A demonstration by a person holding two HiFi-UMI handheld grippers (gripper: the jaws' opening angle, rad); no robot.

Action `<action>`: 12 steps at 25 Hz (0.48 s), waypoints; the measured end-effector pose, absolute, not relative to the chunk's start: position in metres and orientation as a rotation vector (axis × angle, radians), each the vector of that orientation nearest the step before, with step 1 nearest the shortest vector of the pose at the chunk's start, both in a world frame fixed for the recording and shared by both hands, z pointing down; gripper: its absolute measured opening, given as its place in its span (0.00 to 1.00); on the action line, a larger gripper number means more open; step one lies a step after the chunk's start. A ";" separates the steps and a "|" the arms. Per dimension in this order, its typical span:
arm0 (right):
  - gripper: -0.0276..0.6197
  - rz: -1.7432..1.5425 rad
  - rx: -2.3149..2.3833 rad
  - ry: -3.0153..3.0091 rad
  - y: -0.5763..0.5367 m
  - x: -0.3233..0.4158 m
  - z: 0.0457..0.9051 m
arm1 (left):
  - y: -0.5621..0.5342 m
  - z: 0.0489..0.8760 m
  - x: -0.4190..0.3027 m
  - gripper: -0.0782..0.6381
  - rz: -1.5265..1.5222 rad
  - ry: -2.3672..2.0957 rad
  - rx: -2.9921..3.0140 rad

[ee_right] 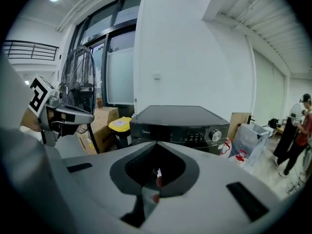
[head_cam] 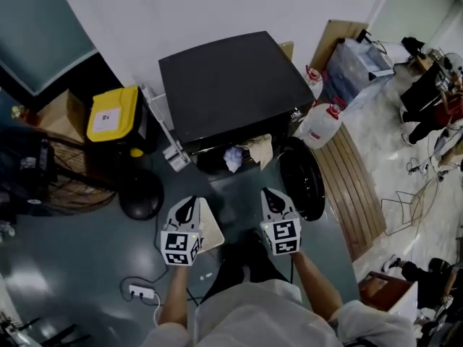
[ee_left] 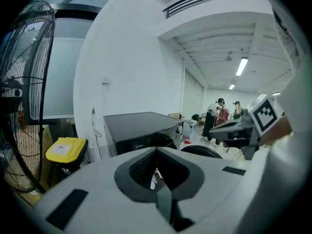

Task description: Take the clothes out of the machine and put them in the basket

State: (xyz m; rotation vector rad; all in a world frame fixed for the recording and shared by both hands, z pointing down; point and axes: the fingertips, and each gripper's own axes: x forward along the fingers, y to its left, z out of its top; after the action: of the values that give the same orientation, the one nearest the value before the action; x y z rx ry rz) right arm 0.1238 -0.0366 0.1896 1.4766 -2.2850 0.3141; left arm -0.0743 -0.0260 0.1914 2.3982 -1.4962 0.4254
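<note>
Clothes (head_cam: 247, 152) are seen spilling from the open front of the machine (head_cam: 231, 85). The left gripper (head_cam: 189, 202) and right gripper (head_cam: 266, 193) are held before the machine, jaws clenched on nothing.

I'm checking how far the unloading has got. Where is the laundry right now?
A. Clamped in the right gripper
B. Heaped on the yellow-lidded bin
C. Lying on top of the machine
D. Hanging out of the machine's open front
D: the head view shows the clothes spilling from the front opening of the machine, beside its swung-open round door.
</note>
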 end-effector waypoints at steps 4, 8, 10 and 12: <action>0.08 0.334 1.419 -2.302 -0.054 0.138 0.213 | -0.038 0.215 -0.064 0.13 0.440 -1.544 2.343; 0.08 0.365 1.383 -2.331 -0.062 0.148 0.239 | -0.038 0.240 -0.052 0.13 0.445 -1.565 2.305; 0.08 0.363 1.358 -2.341 -0.065 0.150 0.251 | -0.036 0.252 -0.046 0.13 0.443 -1.576 2.284; 0.08 0.361 1.335 -2.340 -0.070 0.152 0.262 | -0.037 0.263 -0.043 0.13 0.428 -1.587 2.264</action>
State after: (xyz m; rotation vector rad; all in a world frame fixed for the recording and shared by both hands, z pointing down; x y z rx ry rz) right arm 0.1517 -0.0703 0.2619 1.3345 -2.3398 0.3614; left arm -0.0432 -0.0369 0.2628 2.2640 -1.5869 0.4279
